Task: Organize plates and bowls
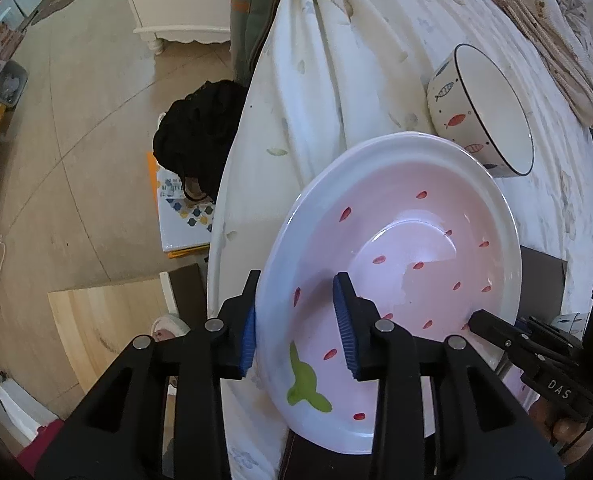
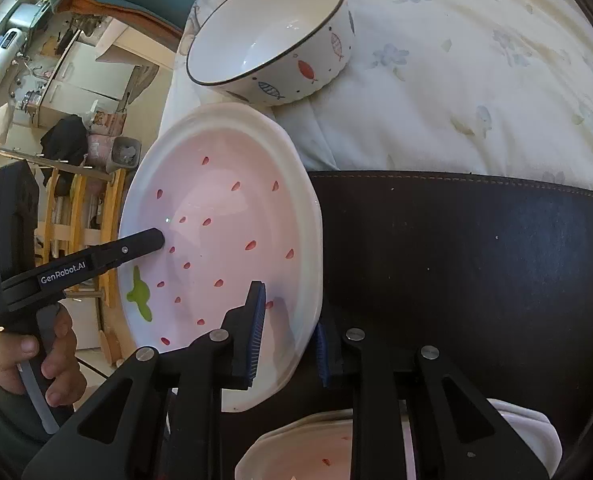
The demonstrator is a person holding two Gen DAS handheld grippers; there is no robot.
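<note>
A: Where was the strawberry plate (image 1: 400,240) held, and by what?

B: It was carried above the edge of the bed (image 2: 476,80), over a dark leather mat (image 2: 476,260). Its rim was straddled by the left gripper (image 1: 298,324) on one side and by the right gripper (image 2: 288,334) on the opposite side, one blue pad (image 1: 344,320) inside the well and one outside in each case. Both were judged to be clenched on the plate, though full pad contact could not be confirmed in either view.

A: What could have gone wrong?

B: The plate was tilted and pinched only at its thin, glazed rim. If one side had been squeezed less firmly, or the two hands had been moved out of step, the plate could have been twisted out of the pads and dropped.

A: Onto what?

B: A second strawberry plate (image 2: 308,456) was seen just below the right gripper, so a chip from ceramic striking ceramic was the likeliest harm. On the other side the floor (image 1: 88,160) lay well below the bed's edge.

A: And the fish bowl (image 2: 272,36)?

B: It was left tipped on the soft bedding, just beyond the plate's far rim. It could have been knocked or rolled if the plate had been swung that way.
</note>
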